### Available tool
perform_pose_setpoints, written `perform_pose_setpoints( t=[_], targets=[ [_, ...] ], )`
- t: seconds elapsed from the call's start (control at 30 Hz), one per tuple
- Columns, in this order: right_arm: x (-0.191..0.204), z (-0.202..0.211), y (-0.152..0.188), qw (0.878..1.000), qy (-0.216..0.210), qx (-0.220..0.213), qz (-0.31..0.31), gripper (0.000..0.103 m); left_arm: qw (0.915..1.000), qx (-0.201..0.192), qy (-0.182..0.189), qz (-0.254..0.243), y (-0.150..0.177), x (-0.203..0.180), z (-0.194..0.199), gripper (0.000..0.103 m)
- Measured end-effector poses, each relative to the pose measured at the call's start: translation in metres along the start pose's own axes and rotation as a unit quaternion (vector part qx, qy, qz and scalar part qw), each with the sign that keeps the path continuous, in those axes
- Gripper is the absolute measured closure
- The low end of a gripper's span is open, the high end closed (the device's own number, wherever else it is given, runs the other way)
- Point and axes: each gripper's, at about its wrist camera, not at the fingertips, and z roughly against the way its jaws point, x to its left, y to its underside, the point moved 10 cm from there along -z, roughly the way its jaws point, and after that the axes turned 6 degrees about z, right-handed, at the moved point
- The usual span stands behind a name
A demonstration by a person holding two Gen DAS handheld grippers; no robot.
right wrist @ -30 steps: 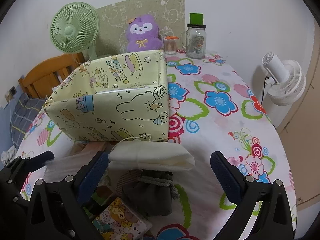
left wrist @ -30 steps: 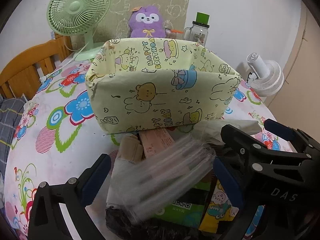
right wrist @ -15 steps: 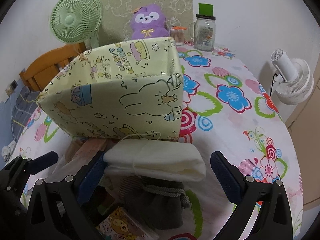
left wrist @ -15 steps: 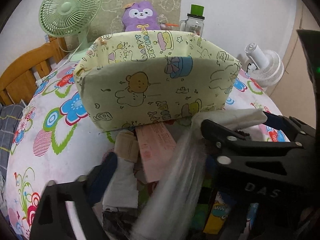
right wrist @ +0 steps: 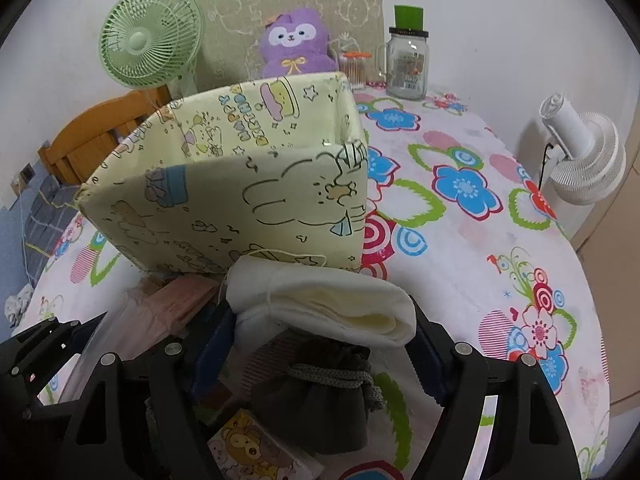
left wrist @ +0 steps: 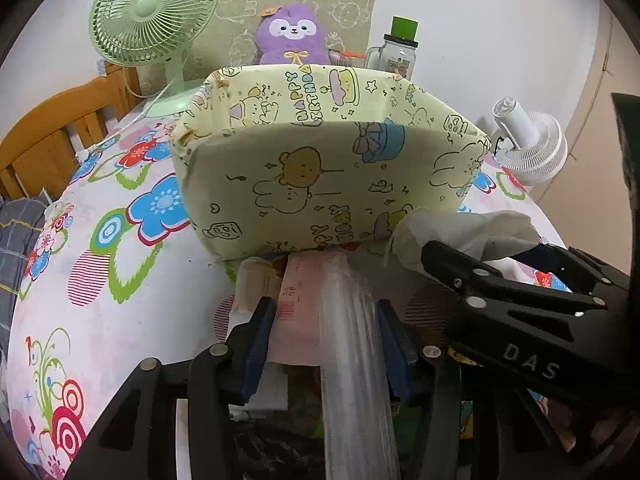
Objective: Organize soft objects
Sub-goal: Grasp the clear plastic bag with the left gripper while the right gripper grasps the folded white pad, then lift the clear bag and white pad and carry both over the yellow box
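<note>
A pale yellow fabric box [left wrist: 320, 184] printed with cartoon animals stands open on the floral tablecloth [right wrist: 460, 260]. A pile of soft things lies in front of it. My left gripper [left wrist: 326, 344] is closing. Its pads squeeze a clear plastic packet [left wrist: 352, 340] into a narrow column, with a pink packet [left wrist: 298, 304] against the left pad. My right gripper [right wrist: 320, 340] is also closing, and its pads touch both sides of a folded cream cloth [right wrist: 324, 300]. In the left wrist view that cloth [left wrist: 472, 224] bunches up above the right gripper [left wrist: 484, 250].
A grey drawstring pouch [right wrist: 320, 396] and a bear-print packet [right wrist: 256, 452] lie under the cream cloth. Behind the box are a green fan [left wrist: 152, 12], a purple plush [left wrist: 292, 36] and a glass jar [left wrist: 396, 56]. A white fan [left wrist: 528, 148] stands right, a wooden chair [left wrist: 48, 136] left.
Both pairs of jaws have narrowed from wide open. The left ones have squeezed the clear packet upright and thin. The right ones have come in against the cream cloth.
</note>
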Motion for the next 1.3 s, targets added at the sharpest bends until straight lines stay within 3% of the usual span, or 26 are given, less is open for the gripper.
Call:
perform_pose_setpoints(
  t=[0.5,0.63,0.93,1.0,1.17,1.3],
  targets=[
    [0.008,0.023,-0.002,1.000,0.000,-0.024,0.006,0.022,0.9998,-0.004,-0.010,0.014,0.001,0.006,0.011,0.050],
    [0.010,0.025,-0.002,1.000,-0.003,-0.027,0.008,0.022,0.9998,-0.006,-0.011,0.015,0.002,0.006,0.016,0.059],
    [0.013,0.029,0.001,0.999,-0.008,-0.030,0.007,0.022,0.9998,0.006,-0.010,0.014,0.014,0.006,0.018,0.059],
    [0.014,0.029,0.003,0.999,-0.008,-0.031,0.008,0.022,0.9998,0.006,-0.012,0.015,0.017,0.007,0.017,0.060],
    [0.019,0.030,0.005,0.999,-0.010,-0.030,0.010,0.022,0.9999,0.005,0.001,0.013,0.020,0.003,0.019,0.081],
    [0.024,0.035,0.004,0.999,-0.013,-0.036,0.014,0.022,0.9999,-0.007,0.006,0.014,0.014,0.003,0.025,0.085]
  ],
)
